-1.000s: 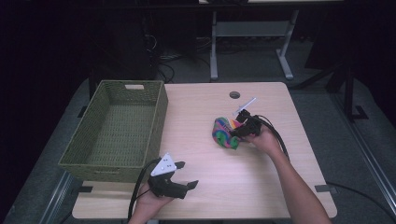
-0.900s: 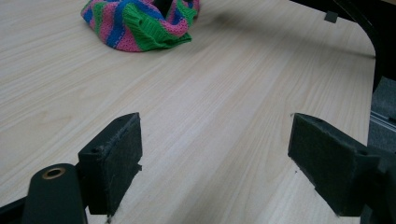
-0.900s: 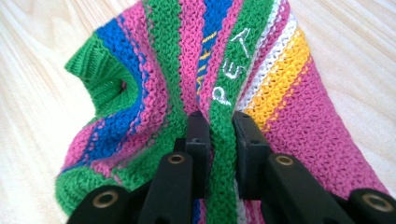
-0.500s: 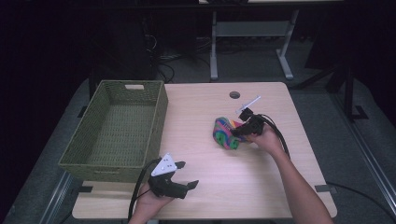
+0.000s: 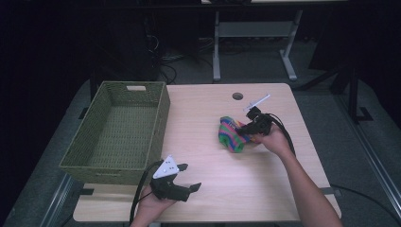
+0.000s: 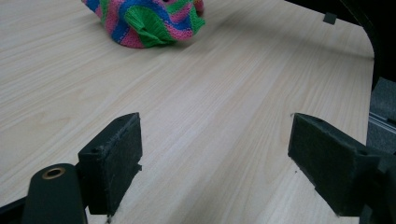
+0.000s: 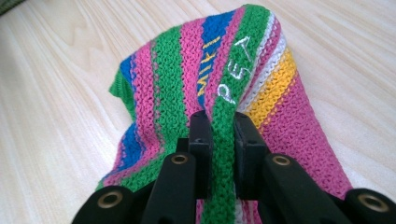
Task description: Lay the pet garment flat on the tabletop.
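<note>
Two grippers: both at work over one bench [image 5: 208, 198].
Right gripper [image 7: 218, 128]: fingers [image 7: 201, 135] pinched on a fold of the knit [image 7: 224, 93], with a green stripe between the pads.
Left gripper [image 6: 215, 154]: fingers [image 6: 114, 158] wide, nothing between them, low over the near bench edge.
Knit position: right of bench centre, lower part on or just above the wood; which one cannot be told. Well apart from the basket [image 5: 163, 111].
Basket: green wicker, at the left bench side, nothing inside.
Step in hand: grasp made, lift starting, by judgement.
Next move: probably raise the knit clear of the bench, carry it left over the basket rim, then spread the fingers above the open interior.
Caution: soft fabric hangs low; it may catch the rim.
</note>
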